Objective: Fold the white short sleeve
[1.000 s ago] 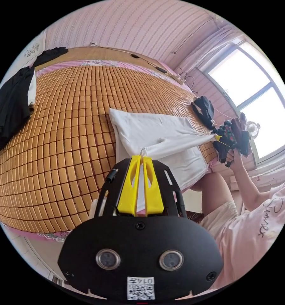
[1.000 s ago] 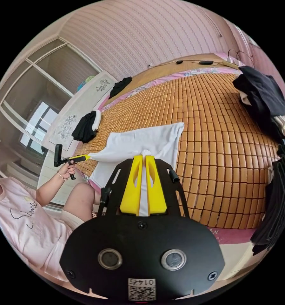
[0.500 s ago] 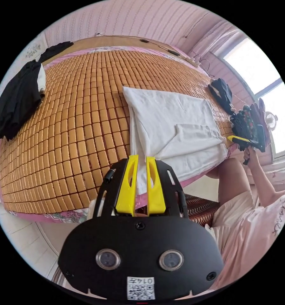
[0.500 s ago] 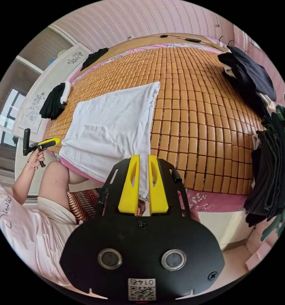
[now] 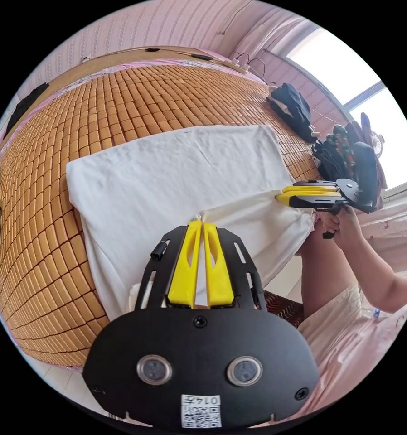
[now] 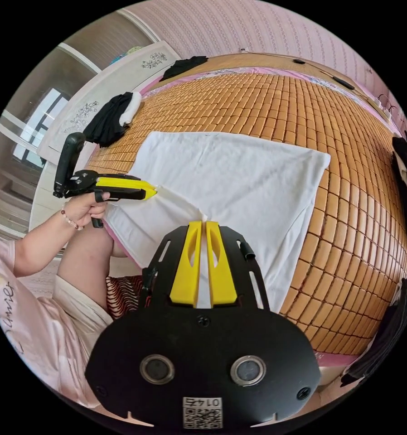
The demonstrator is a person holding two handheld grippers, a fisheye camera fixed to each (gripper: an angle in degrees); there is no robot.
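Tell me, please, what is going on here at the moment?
A person is folding a white short sleeve spread on a bed covered by a bamboo mat. The left gripper and the right gripper are each shut on the shirt's near edge, a stretch of cloth pulled taut between them. Most of the shirt lies flat on the mat, and its near part hangs over the bed's edge. Dark clothes lie heaped at the mat's sides.

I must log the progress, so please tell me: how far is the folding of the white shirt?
Done: the white shirt lies spread flat on the bamboo mat. In hand: the left gripper and right gripper each pinch its near edge. Left: the folds themselves; no finished fold is visible.
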